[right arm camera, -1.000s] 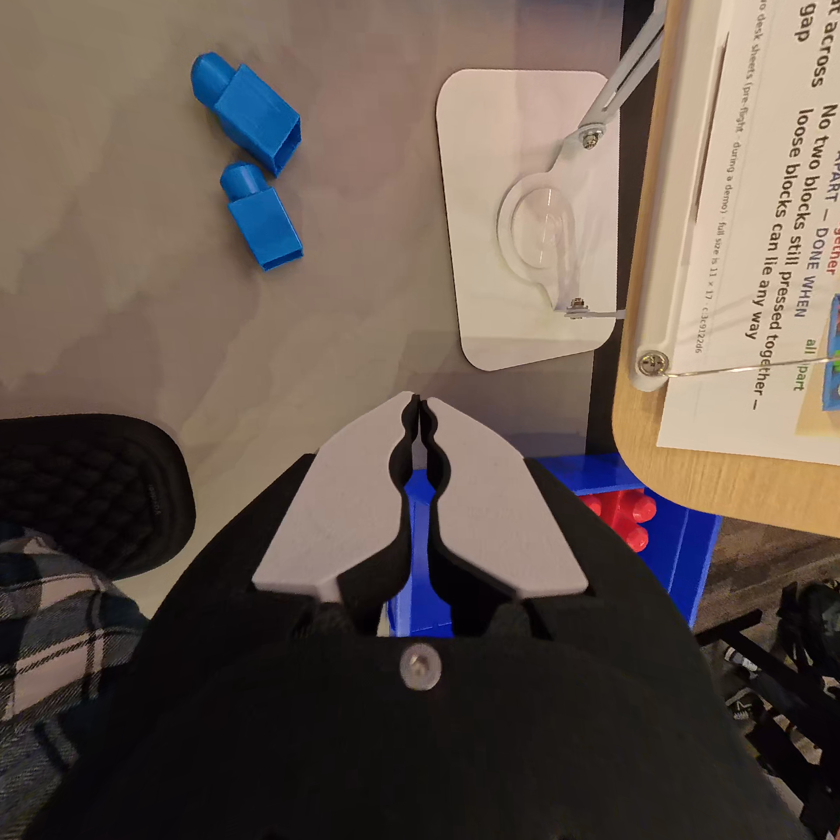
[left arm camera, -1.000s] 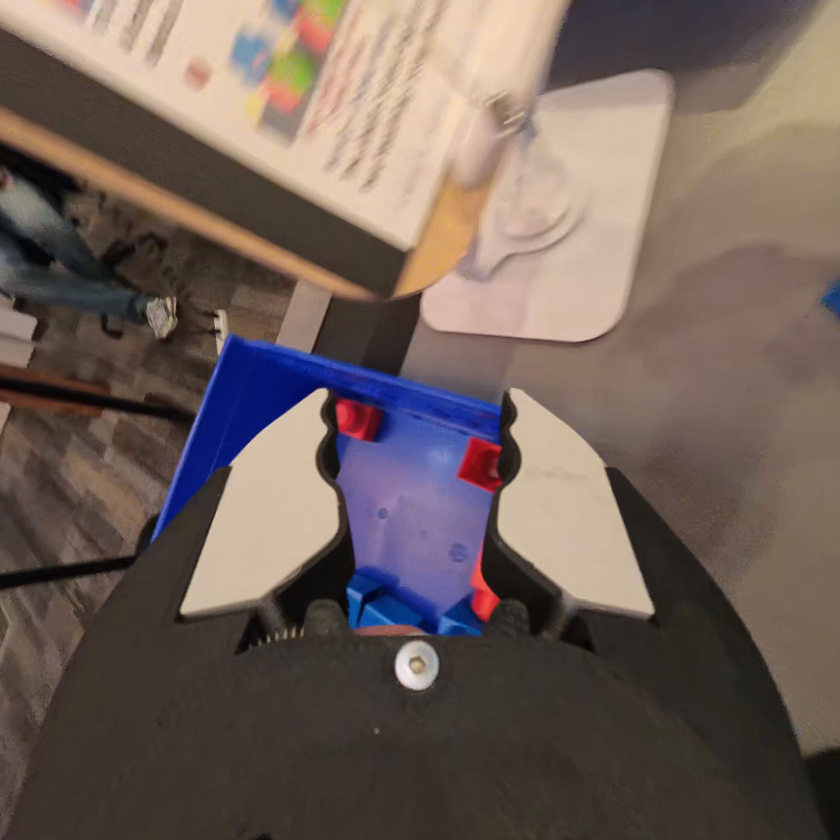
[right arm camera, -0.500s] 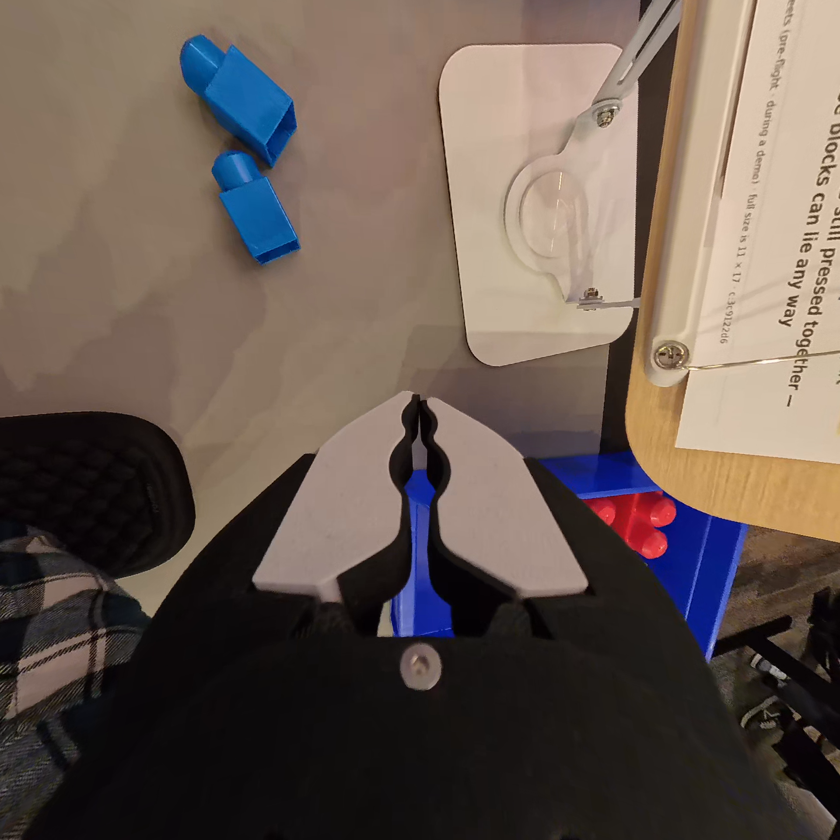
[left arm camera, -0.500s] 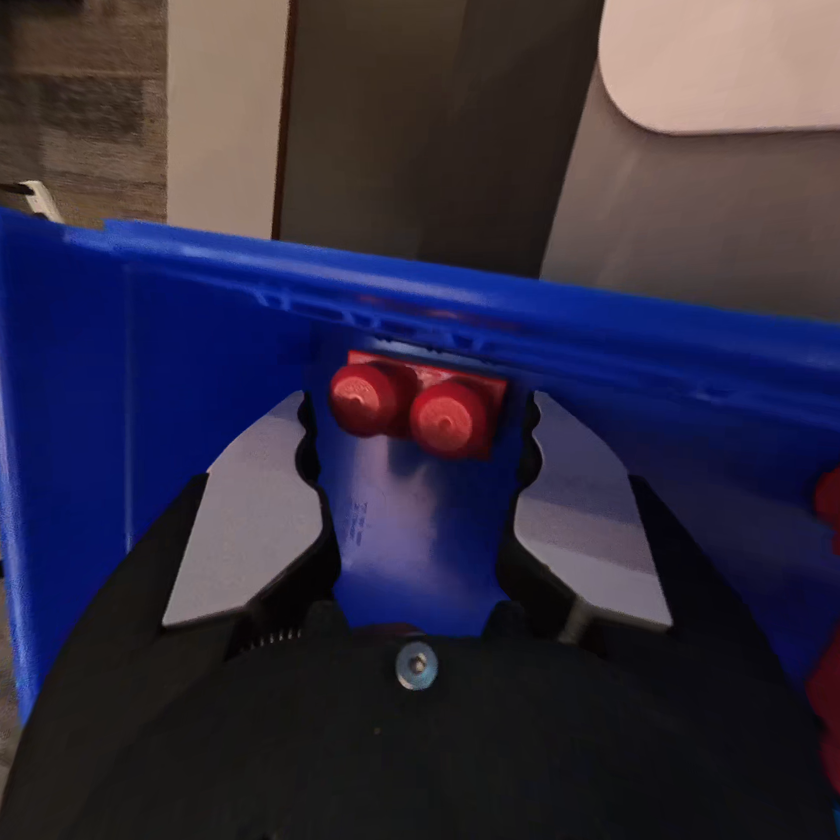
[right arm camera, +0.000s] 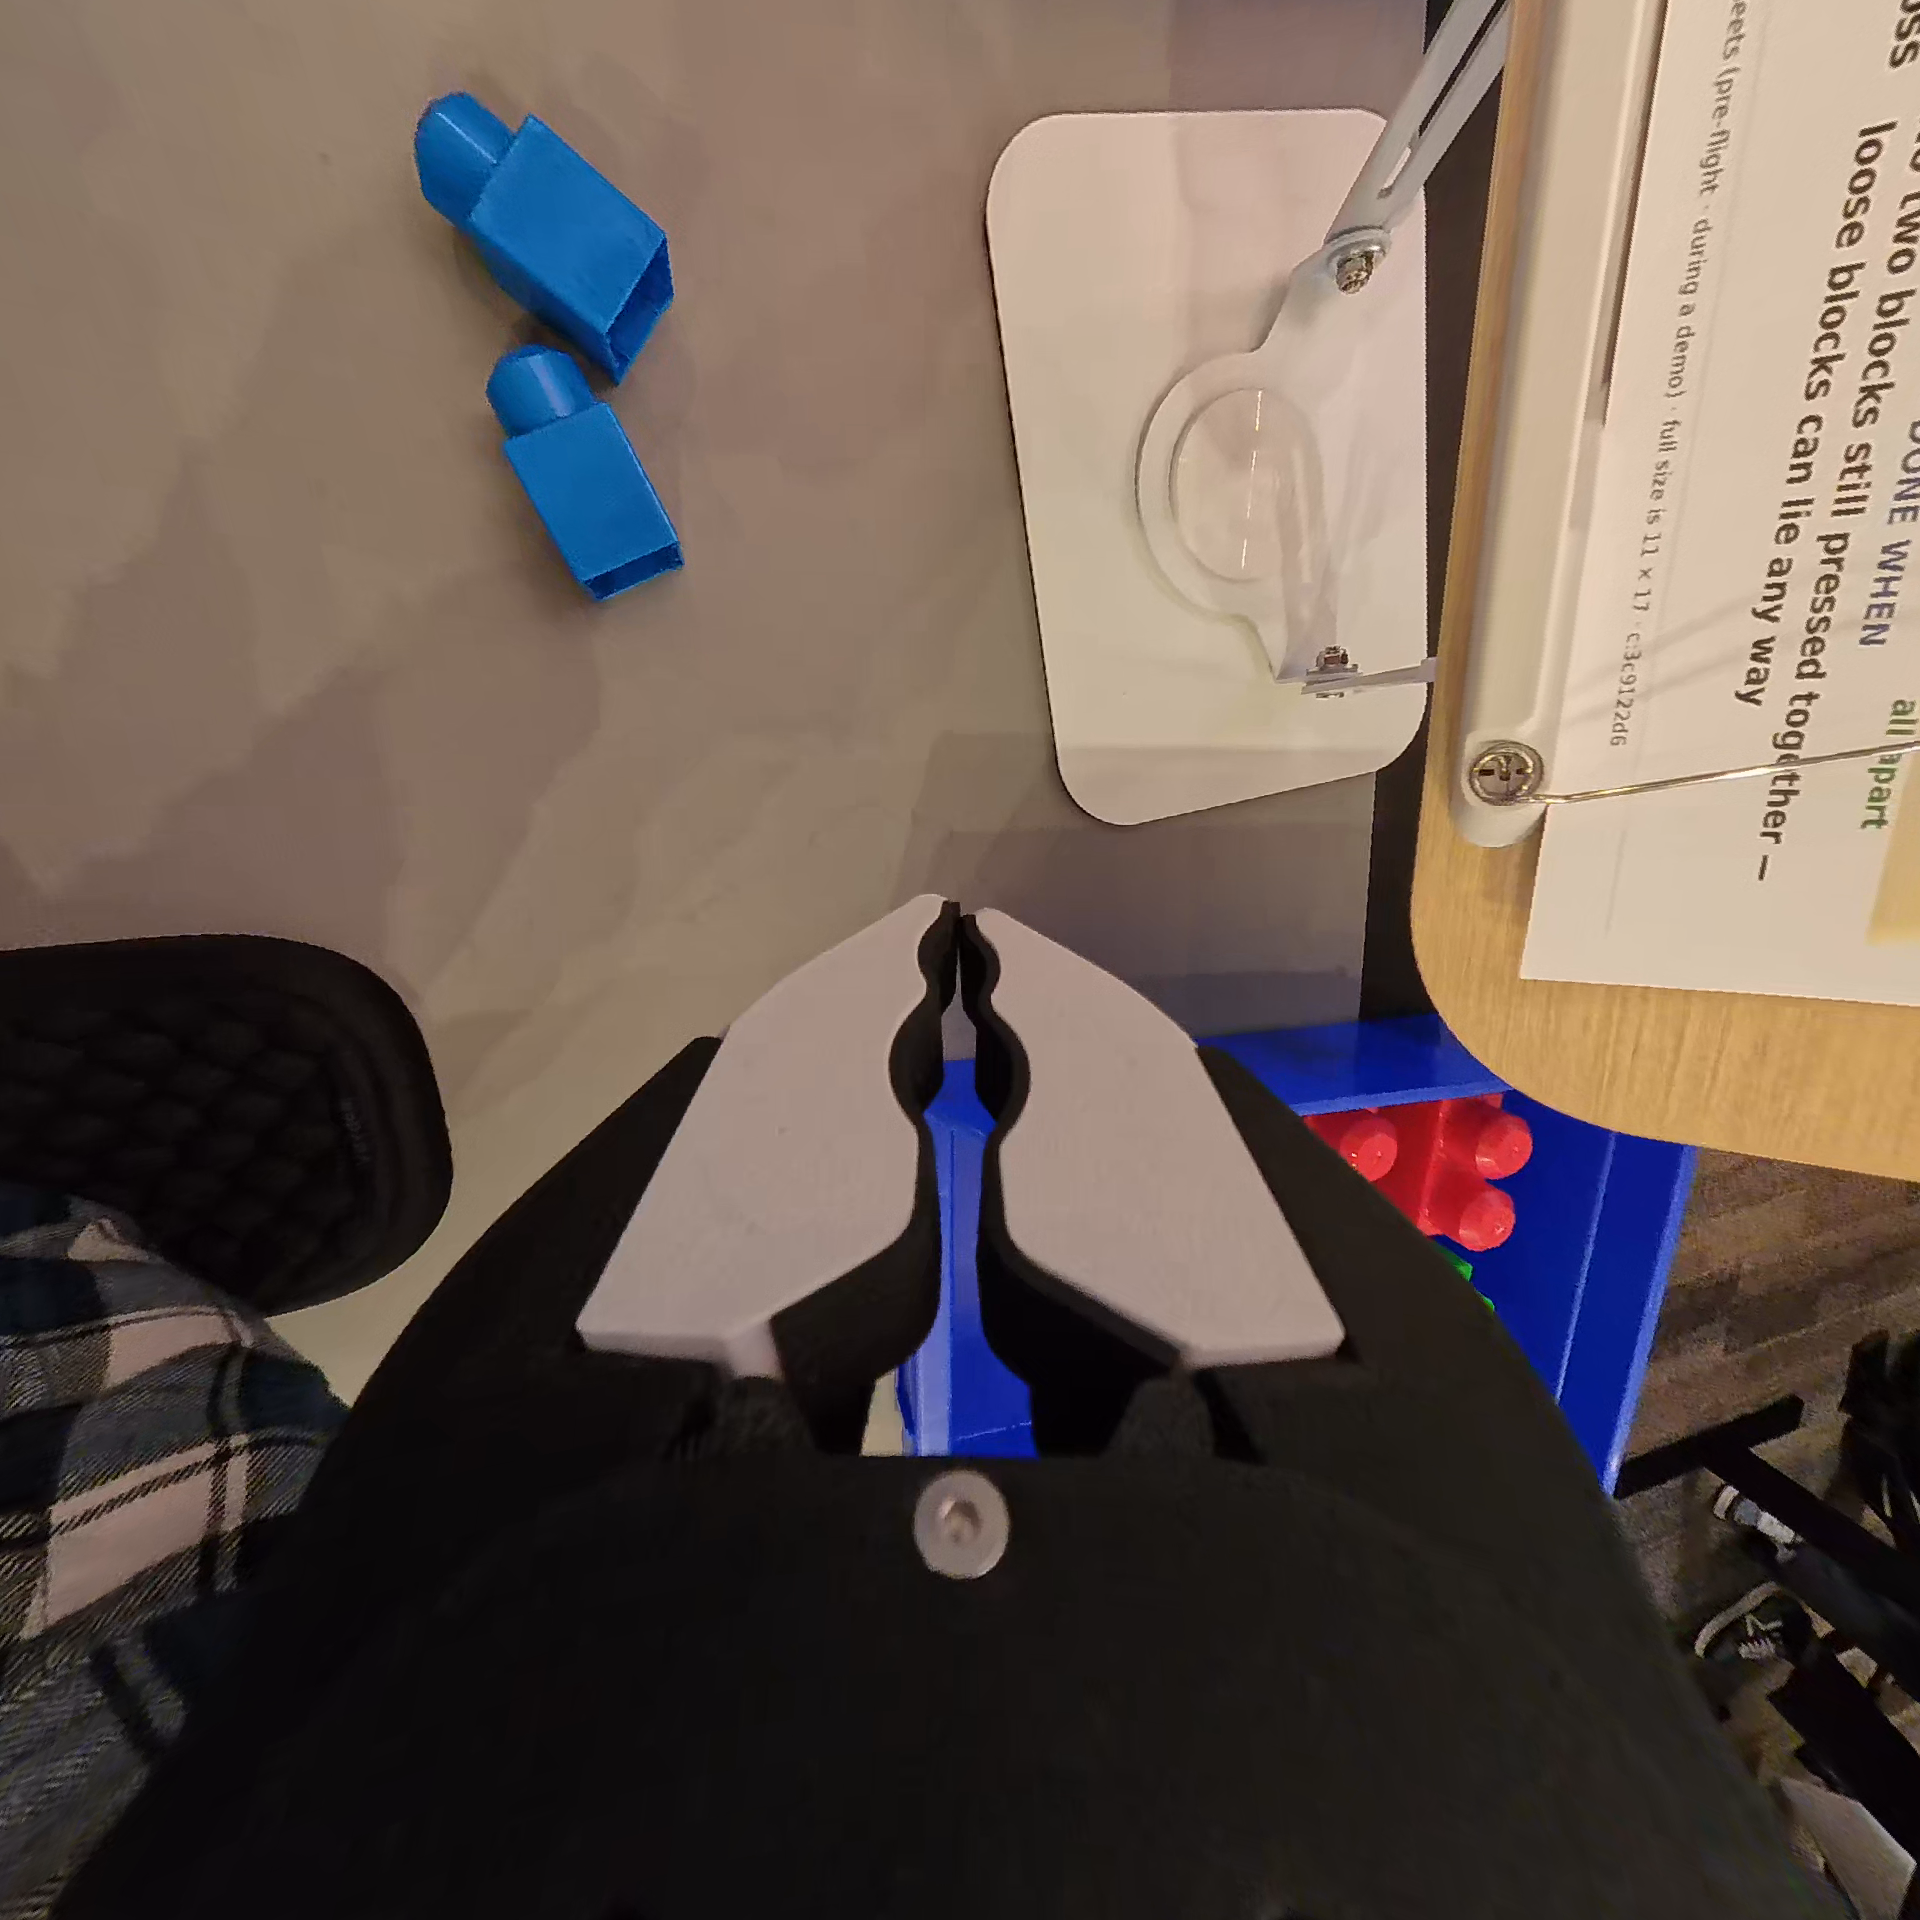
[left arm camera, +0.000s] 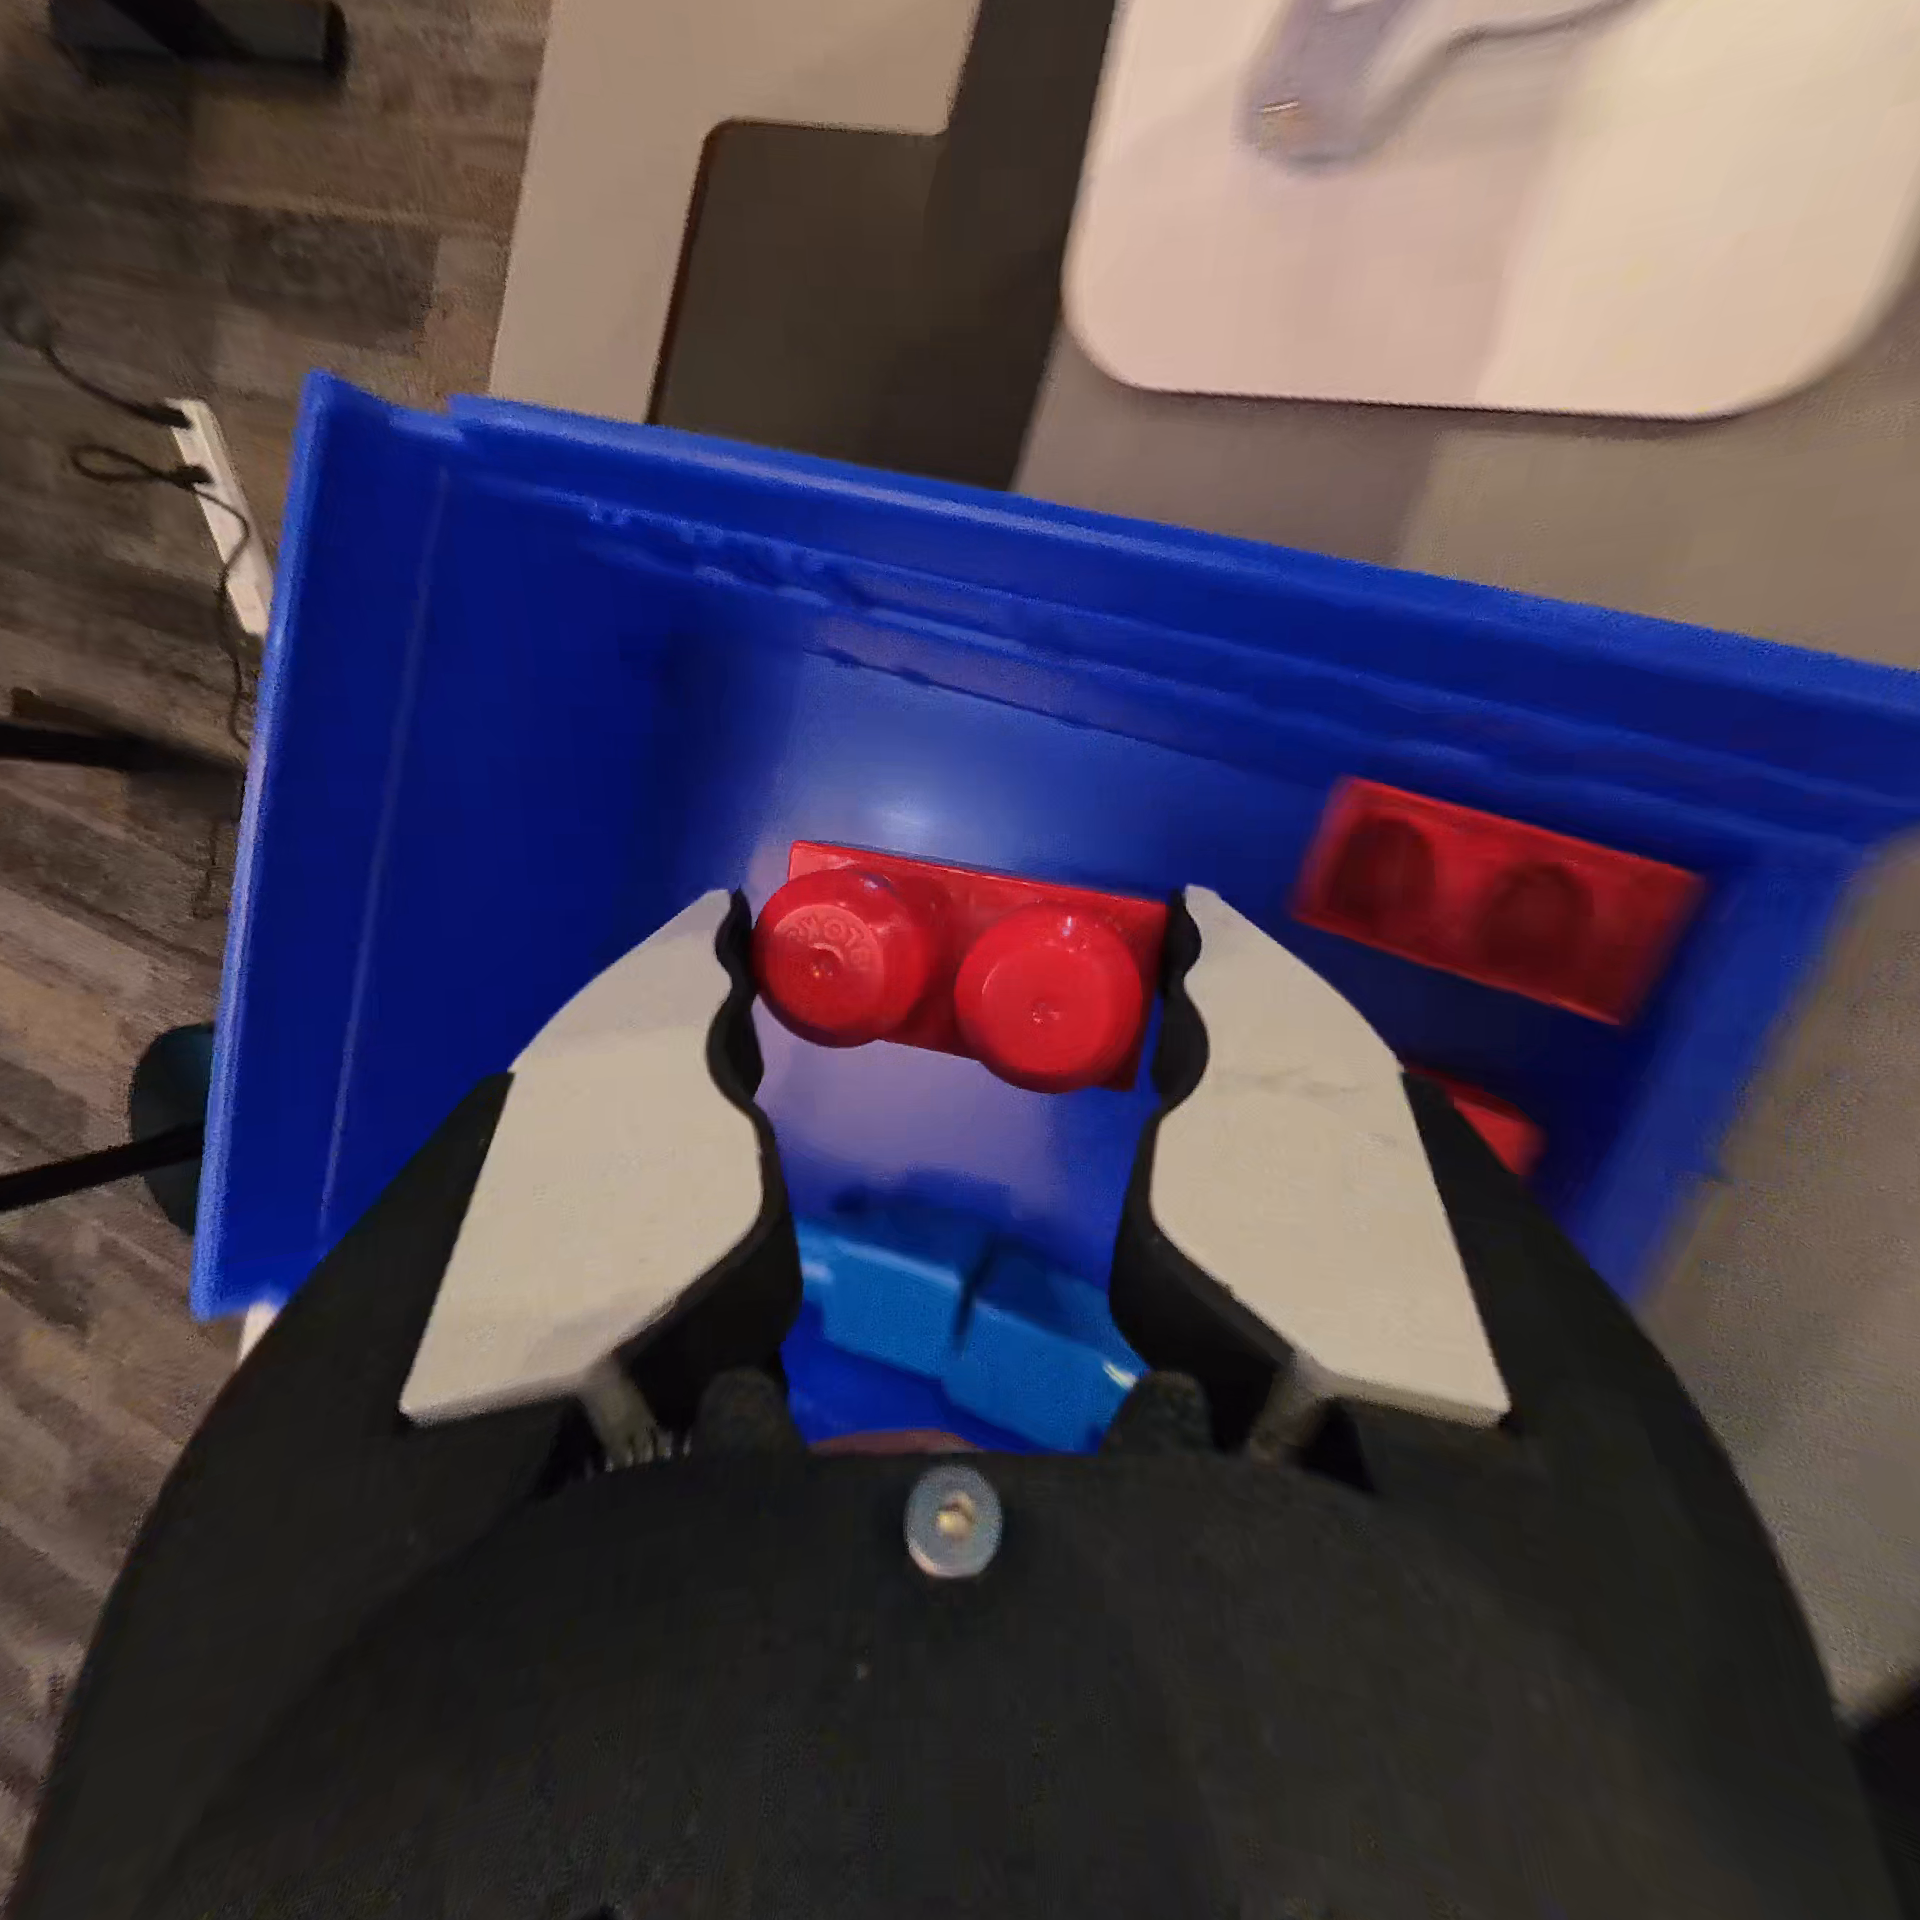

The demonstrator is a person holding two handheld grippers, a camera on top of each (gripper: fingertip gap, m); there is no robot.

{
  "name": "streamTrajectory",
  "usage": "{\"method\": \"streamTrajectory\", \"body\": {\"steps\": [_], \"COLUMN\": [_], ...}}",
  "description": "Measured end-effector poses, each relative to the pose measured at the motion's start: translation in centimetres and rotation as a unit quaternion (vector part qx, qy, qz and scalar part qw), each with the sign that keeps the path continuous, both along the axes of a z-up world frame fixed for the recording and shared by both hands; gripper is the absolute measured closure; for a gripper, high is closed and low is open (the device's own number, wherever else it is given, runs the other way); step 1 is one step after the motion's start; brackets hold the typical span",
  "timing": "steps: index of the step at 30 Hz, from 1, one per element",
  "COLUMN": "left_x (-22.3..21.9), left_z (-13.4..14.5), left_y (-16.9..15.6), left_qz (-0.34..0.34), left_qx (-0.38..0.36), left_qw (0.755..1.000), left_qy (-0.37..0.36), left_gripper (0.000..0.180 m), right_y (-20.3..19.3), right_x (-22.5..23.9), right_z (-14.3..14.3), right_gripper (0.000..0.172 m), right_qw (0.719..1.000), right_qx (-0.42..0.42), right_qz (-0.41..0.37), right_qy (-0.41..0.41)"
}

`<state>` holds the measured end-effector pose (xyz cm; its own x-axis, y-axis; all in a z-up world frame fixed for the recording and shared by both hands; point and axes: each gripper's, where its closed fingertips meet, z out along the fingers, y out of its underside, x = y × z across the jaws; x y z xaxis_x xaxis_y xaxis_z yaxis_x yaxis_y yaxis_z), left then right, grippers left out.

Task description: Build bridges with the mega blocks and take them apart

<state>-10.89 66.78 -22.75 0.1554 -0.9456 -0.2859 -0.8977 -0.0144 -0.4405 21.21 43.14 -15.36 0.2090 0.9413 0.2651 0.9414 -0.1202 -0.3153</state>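
Left wrist view: red two-stud block [left arm camera: 951, 971] sits between the wide-open jaws – pads just beside its ends, nothing gripped.

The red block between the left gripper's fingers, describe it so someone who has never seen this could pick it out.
Look inside the blue bin. On its floor, near the far wall, lies a red two-stud block, framed by the open left gripper. Unlike the red block to its right, which shows hollow sockets, this one shows its round studs.

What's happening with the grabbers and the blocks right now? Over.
Left gripper open, straddling red two-stud plastic block inside blue plastic bin. Right gripper shut, empty, over grey table. Nothing blocking.
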Motion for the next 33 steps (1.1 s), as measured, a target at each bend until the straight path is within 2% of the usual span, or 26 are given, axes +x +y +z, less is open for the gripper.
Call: {"method": "streamTrajectory", "body": {"steps": [4,8,13,17,21,26,33], "left_x": [-0.3,3.0,8.3,10.4,11.3,12.7,18.6], "left_z": [3.2,4.2,2.1,-1.7,-4.0,-2.0,-1.2], "left_y": [-8.0,-15.9,-23.9,-27.6,-27.8,-24.7,-21.7], "left_qz": [-0.047,-0.106,-0.17,-0.173,-0.168,-0.159,-0.122], "left_qx": [0.024,0.024,-0.008,-0.052,-0.054,-0.033,-0.036], "left_qw": [0.998,0.992,0.983,0.982,0.984,0.986,0.989], "left_qy": [-0.018,-0.065,-0.069,-0.05,-0.031,-0.04,-0.08], "left_gripper": [0.107,0.107,0.107,0.107,0.107,0.107,0.107], "right_y": [-0.3,-0.8,-1.3,-1.5,-1.4,-1.5,-1.6], "right_x": [-0.4,-1.1,-1.9,-2.1,-1.8,-1.8,-1.8], "right_z": [0.3,0.4,0.5,0.6,0.5,0.8,0.8], "right_gripper": [0.171,0.172,0.172,0.172,0.172,0.172,0.172], "right_qw": [1.0,1.0,0.999,0.999,0.999,0.999,0.999], "right_qx": [0.005,0.008,0.009,0.009,0.006,0.008,0.007], "right_qz": [0.005,0.015,0.031,0.037,0.034,0.036,0.039], "right_qy": [-0.002,-0.006,-0.01,-0.004,-0.004,0.003,0.003]}}
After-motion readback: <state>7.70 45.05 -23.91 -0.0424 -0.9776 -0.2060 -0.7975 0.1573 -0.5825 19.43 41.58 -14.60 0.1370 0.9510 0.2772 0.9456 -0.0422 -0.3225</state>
